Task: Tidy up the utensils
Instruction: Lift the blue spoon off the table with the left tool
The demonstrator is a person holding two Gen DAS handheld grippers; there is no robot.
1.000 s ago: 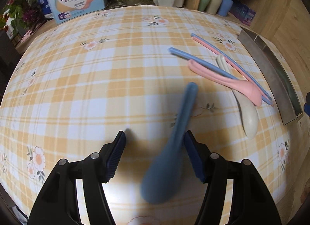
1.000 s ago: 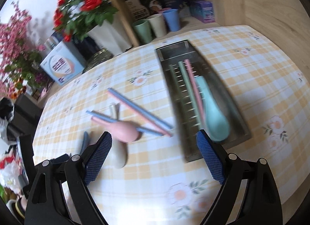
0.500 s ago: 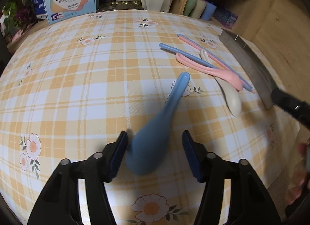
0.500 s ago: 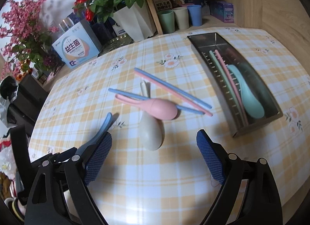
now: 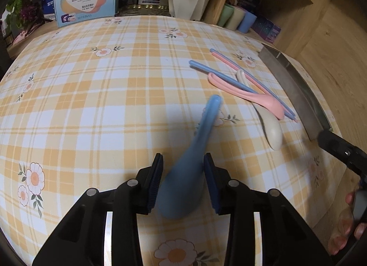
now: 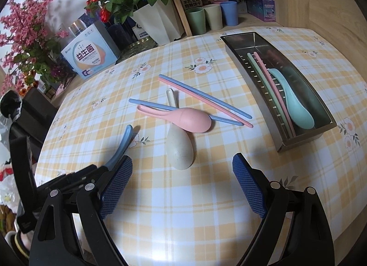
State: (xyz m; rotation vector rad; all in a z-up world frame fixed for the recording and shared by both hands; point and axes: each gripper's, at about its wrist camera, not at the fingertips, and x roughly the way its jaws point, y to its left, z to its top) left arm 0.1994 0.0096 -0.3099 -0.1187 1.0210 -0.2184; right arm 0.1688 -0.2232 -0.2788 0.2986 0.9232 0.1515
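While the left tool closes around the blue spoon at the lower middle of its own view, the step in hand is the pick-up of that spoon. Its jaws have just been narrowing, and the bowl of the spoon sits between the pads; the right pad looks to be touching it, but motion blur on the spoon keeps me from telling whether both pads press yet, so I cannot call it a firm pinch. The handle rises toward mid-frame, which suggests the spoon is tilted off the desk.

The right tool hangs spread wide and empty at the bottom of its view, with the beige spoon just beyond it. The pink spoon lies across the beige one, and chopsticks cross behind them at mid-frame. The tray, at the right, already holds a teal spoon and two chopsticks.

Next, I judge, the left tool must finish the squeeze, lift, and carry the spoon over to the tray, clearing the pile on the way.

In the left view the tray is cut by the right edge, and the right tool shows there only as a dark bar with fingertips below it. How the pads meet the bowl's underside is hidden.
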